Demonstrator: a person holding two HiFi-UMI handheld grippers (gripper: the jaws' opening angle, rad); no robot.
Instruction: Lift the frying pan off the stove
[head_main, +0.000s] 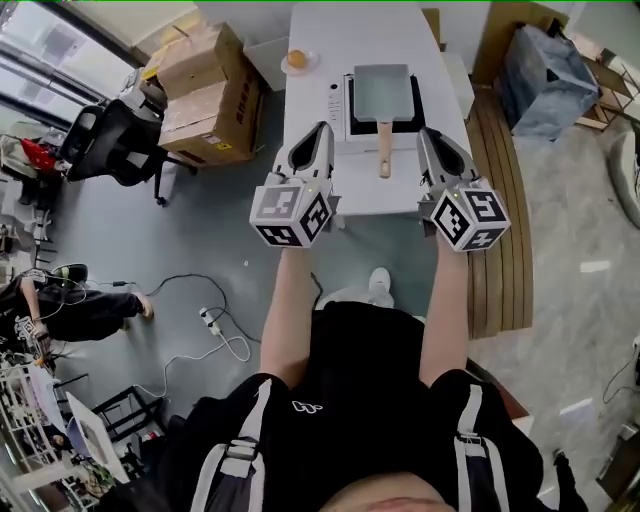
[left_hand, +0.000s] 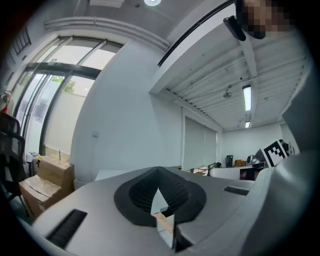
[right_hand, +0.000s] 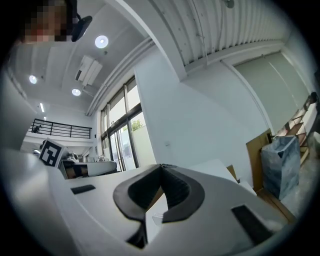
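In the head view a grey rectangular frying pan (head_main: 381, 92) rests on a black stove (head_main: 352, 112) on the white table (head_main: 310, 100). Its wooden handle (head_main: 385, 150) points toward me. My left gripper (head_main: 323, 128) hovers to the left of the handle, shut and holding nothing. My right gripper (head_main: 424, 133) hovers to the right of it, also shut with nothing held. Neither touches the pan. The left gripper view shows shut jaws (left_hand: 159, 170) tilted up at walls and ceiling. In the right gripper view the jaws (right_hand: 161, 166) are shut as well, and the pan is out of sight.
An orange on a small plate (head_main: 297, 59) sits at the table's far left. Cardboard boxes (head_main: 205, 95) and a black office chair (head_main: 115, 140) stand to the left. Wooden boards (head_main: 500, 200) and a blue bag (head_main: 550, 80) lie to the right. Cables (head_main: 215, 330) trail across the floor.
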